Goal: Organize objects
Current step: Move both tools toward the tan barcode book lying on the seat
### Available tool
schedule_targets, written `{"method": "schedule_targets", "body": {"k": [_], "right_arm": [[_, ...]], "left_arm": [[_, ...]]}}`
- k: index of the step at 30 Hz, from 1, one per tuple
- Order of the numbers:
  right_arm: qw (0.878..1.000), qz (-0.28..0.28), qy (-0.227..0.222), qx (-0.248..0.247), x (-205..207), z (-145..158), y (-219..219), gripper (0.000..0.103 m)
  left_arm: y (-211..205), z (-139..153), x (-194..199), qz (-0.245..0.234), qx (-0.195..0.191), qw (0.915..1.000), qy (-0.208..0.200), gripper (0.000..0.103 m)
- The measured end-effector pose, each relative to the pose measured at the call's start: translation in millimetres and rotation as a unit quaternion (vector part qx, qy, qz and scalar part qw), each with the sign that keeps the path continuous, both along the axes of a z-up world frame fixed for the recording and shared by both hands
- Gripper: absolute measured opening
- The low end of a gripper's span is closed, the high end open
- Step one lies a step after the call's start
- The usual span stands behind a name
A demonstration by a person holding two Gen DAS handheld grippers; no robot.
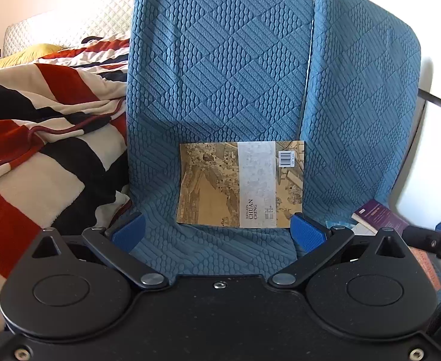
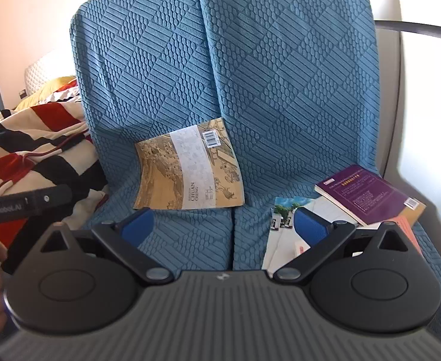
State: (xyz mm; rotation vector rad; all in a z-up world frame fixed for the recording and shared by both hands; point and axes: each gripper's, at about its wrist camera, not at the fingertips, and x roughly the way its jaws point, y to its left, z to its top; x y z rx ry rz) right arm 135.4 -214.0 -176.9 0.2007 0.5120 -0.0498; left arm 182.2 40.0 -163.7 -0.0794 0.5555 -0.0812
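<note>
A tan book with a white band and a barcode leans against the back of the left blue sofa seat; it also shows in the right wrist view. My left gripper is open and empty just in front of the book. A purple book lies on top of a white booklet with a photo and an orange book on the right seat. My right gripper is open and empty; its right finger is over the white booklet.
A red, black and cream striped blanket is heaped left of the sofa, with a yellow pillow behind it. A second blue seat back stands to the right. The left gripper's handle shows at the left edge of the right wrist view.
</note>
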Motion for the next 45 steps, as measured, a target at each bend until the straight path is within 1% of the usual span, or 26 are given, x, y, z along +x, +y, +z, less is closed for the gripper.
{"method": "schedule_targets", "body": {"k": [3,8,12,15,19,22,24,27,31,33,37,40,42,45], "right_arm": [[1.0,0.009,-0.003,-0.015,8,-3,2,0.097],[1.0,0.014,0.002,-0.019,25,-7,1,0.097],[1.0,0.013,0.014,-0.005,39,-16,-7,0.097],[1.0,0.016,0.021,0.003,47,-21,-10,0.097],[0.999,0.014,0.029,-0.004,60,-26,-11,0.097],[0.999,0.013,0.036,-0.015,70,-27,-9,0.097],[0.999,0.009,0.039,-0.025,76,-25,-7,0.097],[0.999,0.006,0.043,-0.026,85,-23,-7,0.097],[0.999,0.012,0.049,-0.011,97,-25,-9,0.097],[0.999,0.023,0.049,-0.001,103,-27,-9,0.097],[0.998,0.025,0.053,0.005,118,-34,-9,0.097],[0.997,0.031,0.062,0.025,130,-42,-13,0.097],[0.996,0.031,0.071,0.038,139,-47,-17,0.097],[0.995,0.03,0.088,0.042,158,-55,-22,0.097]], "left_arm": [[2,-5,9,-0.004,-0.001,1.0,0.003,0.103],[2,-15,22,-0.004,0.018,0.9998,-0.005,0.103],[5,-25,32,-0.006,0.006,1.0,0.004,0.103],[8,-32,40,-0.007,0.003,0.9999,0.009,0.103],[15,-40,50,-0.005,-0.003,1.0,0.005,0.103],[22,-47,60,0.011,-0.01,0.9999,0.004,0.103],[27,-51,71,0.013,-0.019,0.9996,0.016,0.103],[32,-56,83,0.011,-0.019,0.9995,0.023,0.103],[37,-63,102,0.0,-0.023,0.999,0.039,0.103],[38,-68,111,0.001,-0.019,0.9987,0.047,0.103],[40,-76,129,0.005,-0.018,0.9981,0.059,0.103],[42,-82,142,0.003,-0.02,0.9975,0.067,0.103],[42,-87,151,0.002,-0.01,0.9967,0.08,0.103],[44,-94,162,-0.003,-0.023,0.995,0.097,0.103]]}}
